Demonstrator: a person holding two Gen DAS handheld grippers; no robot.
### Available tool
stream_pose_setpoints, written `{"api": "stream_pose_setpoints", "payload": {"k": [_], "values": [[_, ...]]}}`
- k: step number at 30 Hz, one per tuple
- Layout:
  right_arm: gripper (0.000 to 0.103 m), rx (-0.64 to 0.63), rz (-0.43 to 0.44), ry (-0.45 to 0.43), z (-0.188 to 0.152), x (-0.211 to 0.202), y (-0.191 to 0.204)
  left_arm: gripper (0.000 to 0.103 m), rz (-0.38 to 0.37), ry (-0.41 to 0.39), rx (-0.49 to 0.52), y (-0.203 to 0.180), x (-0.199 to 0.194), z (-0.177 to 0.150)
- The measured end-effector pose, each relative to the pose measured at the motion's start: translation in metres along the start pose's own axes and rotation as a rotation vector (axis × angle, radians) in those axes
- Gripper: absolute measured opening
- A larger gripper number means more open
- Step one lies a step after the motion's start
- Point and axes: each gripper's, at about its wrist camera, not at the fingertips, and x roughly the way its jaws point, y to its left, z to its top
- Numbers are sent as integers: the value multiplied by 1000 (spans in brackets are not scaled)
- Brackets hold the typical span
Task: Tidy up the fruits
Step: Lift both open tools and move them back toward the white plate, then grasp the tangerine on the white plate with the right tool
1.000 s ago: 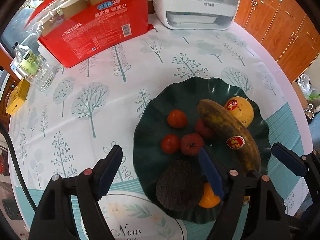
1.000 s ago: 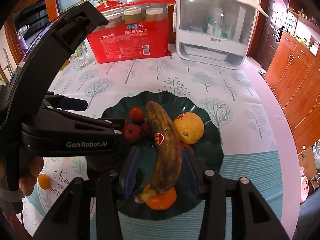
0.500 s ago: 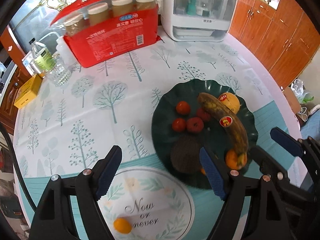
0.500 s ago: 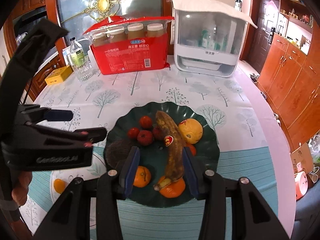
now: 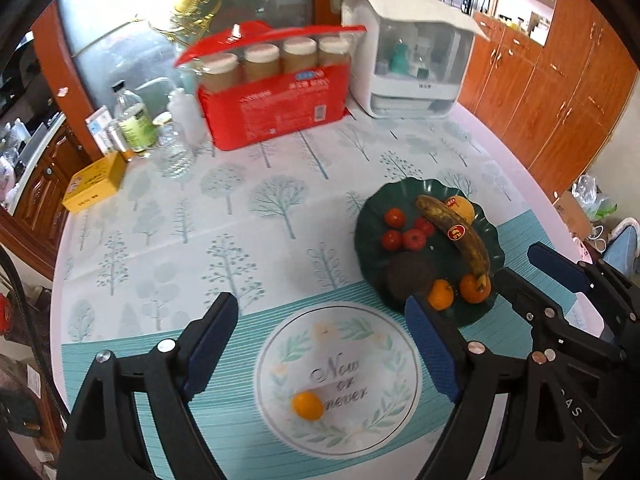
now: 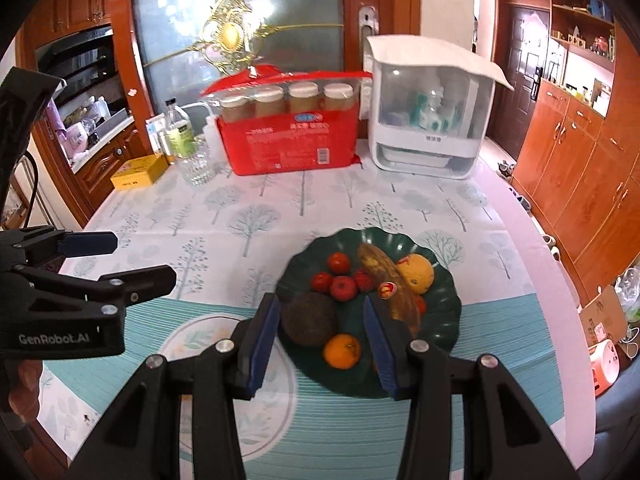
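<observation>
A dark green plate (image 5: 368, 220) (image 6: 448, 312) holds a brown-spotted banana (image 5: 456, 232) (image 6: 394, 292), an orange (image 5: 466, 208) (image 6: 418, 274), several small red fruits (image 5: 404, 232) (image 6: 340, 280), a dark avocado (image 5: 408, 274) (image 6: 310, 320) and two small tangerines (image 5: 474, 290) (image 6: 342, 350). One small tangerine (image 5: 307, 406) lies alone on the round "Now or never" print (image 5: 340, 376). My left gripper (image 5: 320, 344) is open and empty above that print. My right gripper (image 6: 320, 338) is open and empty, in front of the plate.
A red pack of jars (image 5: 276, 100) (image 6: 288, 136), a white appliance (image 5: 412, 56) (image 6: 428, 116), bottles (image 5: 134, 120), a glass (image 6: 196, 168) and a yellow box (image 5: 94, 184) (image 6: 138, 172) stand along the table's far side. Wooden cabinets (image 6: 580, 168) are at the right.
Both grippers have pulled back and up from the plate, so more of the table shows. The lone tangerine on the print has come into the left wrist view.
</observation>
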Motion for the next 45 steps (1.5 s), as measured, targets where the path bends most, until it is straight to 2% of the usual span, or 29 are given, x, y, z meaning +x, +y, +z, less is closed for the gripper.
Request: {"api": "stream_pose_setpoints", "payload": {"k": [6,12,20,25,37,45], "values": [[46,-5,24,-6,-6,-11,32,86,12,-10,-12,29,-20,-26],[47,0,49,31,-23,-3,58,86,35,5,-30,55,-20,-58],[47,2,90,140,-55,31,85,86,65,57,-49,79,6,-102],[47,-15,123,202,-74,54,103,86,57,123,-92,93,33,-125],[47,-54,166,305,-103,93,136,86,56,192,-158,118,72,-157],[47,-58,179,329,-104,110,148,86,71,200,-164,125,77,-164]]}}
